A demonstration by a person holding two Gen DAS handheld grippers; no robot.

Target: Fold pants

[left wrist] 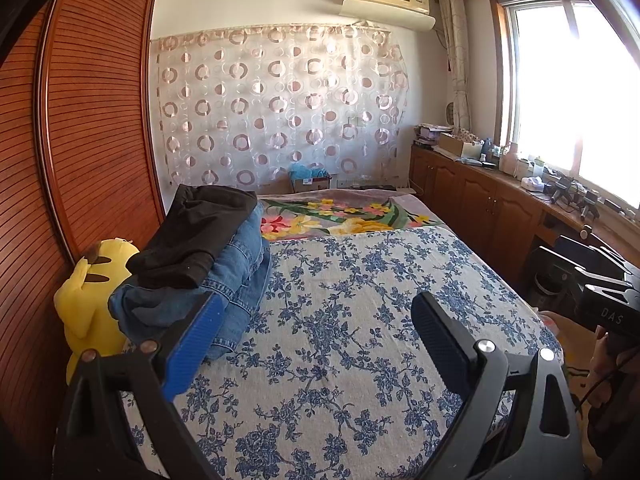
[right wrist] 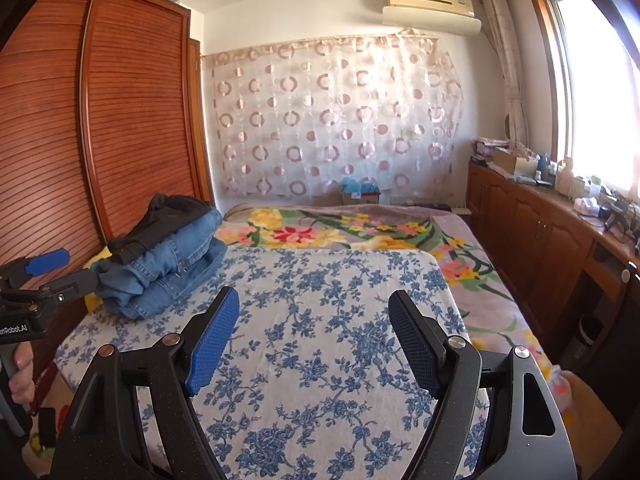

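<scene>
White letters "DAS" stand on the black body of the right gripper (left wrist: 608, 280) — and "enRobot.AI", its start cut off, on the left gripper (right wrist: 44, 276).

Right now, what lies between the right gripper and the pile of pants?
Only bare blue-flowered bedspread lies between the open right gripper and the pile of pants, clearest in the right wrist view.
</scene>
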